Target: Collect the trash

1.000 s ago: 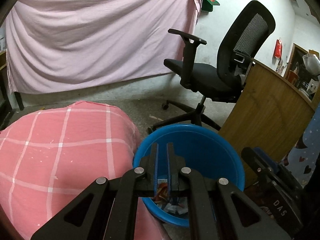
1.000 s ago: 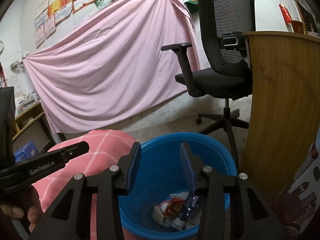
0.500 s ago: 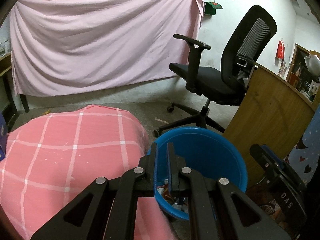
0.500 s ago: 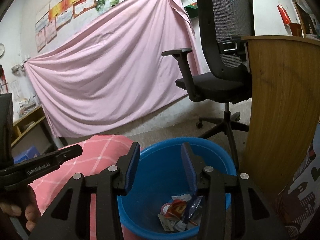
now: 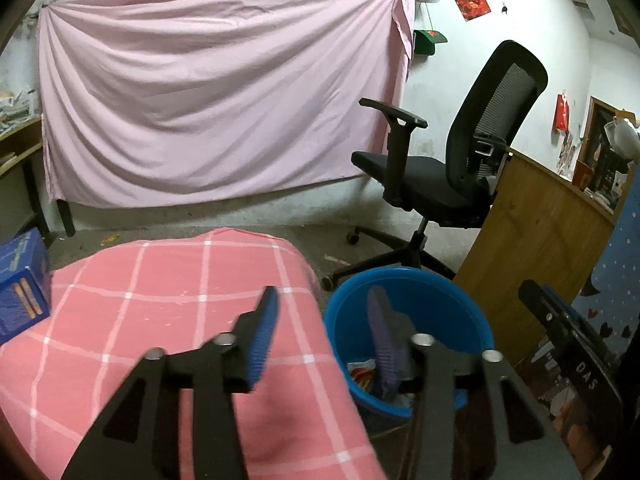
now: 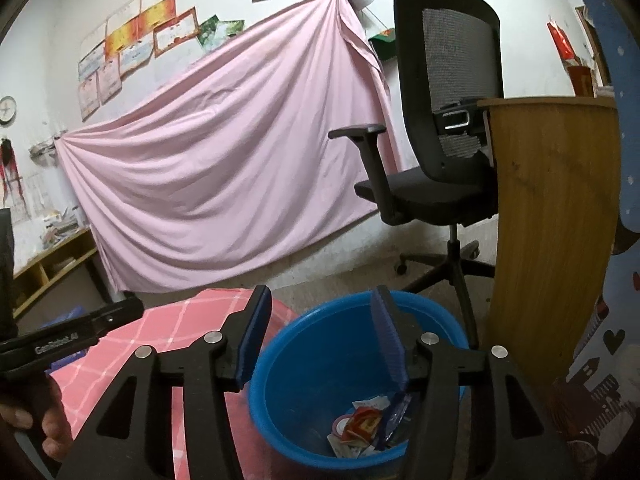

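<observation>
left gripper (image 5: 324,320) beside blue bin (image 5: 472,320): just opened, holds nothing | right gripper (image 6: 322,320) above bin: opening, empty | wrappers (image 6: 364,426) inside, dropped there

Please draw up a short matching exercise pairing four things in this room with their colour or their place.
Things:
1. basin
2. office chair
3. wrappers
4. checked cover

Descriptions:
A. black, mesh back
B. lying in the bottom of the basin
C. blue, round
D. pink with white lines

Pairs: 1-C, 2-A, 3-B, 4-D
</observation>
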Demonstrator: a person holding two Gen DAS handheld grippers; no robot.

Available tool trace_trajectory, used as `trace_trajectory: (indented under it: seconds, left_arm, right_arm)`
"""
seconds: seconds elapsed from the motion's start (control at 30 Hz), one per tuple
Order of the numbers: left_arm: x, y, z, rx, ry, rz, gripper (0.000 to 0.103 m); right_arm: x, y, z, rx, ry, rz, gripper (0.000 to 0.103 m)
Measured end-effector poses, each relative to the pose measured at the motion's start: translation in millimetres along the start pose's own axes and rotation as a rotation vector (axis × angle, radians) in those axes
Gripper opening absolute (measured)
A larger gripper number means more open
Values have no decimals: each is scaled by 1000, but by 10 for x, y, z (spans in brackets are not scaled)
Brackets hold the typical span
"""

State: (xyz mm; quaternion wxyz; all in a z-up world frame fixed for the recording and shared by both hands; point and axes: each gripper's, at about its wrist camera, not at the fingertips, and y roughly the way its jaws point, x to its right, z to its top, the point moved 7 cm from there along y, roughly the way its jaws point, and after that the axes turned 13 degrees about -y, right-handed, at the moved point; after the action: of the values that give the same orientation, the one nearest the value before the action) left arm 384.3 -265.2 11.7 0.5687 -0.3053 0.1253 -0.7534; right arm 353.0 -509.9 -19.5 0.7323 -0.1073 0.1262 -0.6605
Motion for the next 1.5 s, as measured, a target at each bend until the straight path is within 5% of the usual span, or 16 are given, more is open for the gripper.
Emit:
trace_trajectory:
  seconds: [0.13,0.2,0.4,0.5,1.5]
  left_arm:
    - [-122,-240,-37,46,23,4,62]
    - [-183,-339,-68,58,37,9,84]
    - [-391,-766,-177,153,51,-1,100]
    - [-465,-919,-244,174,64,2,100]
    - [-1259,-2294,-1178,254,23,53,101]
  right_arm:
    - [-57,-86,20,18,-18,-13,71]
    - [-94,-139,19,27,-33,-24,78]
    - [-186,-334,-52,38,-18,-34,92]
    - [-250,-449,-83,48,-16,-38,103]
    - [-1386,-1910,-557,155,-90,-72,103]
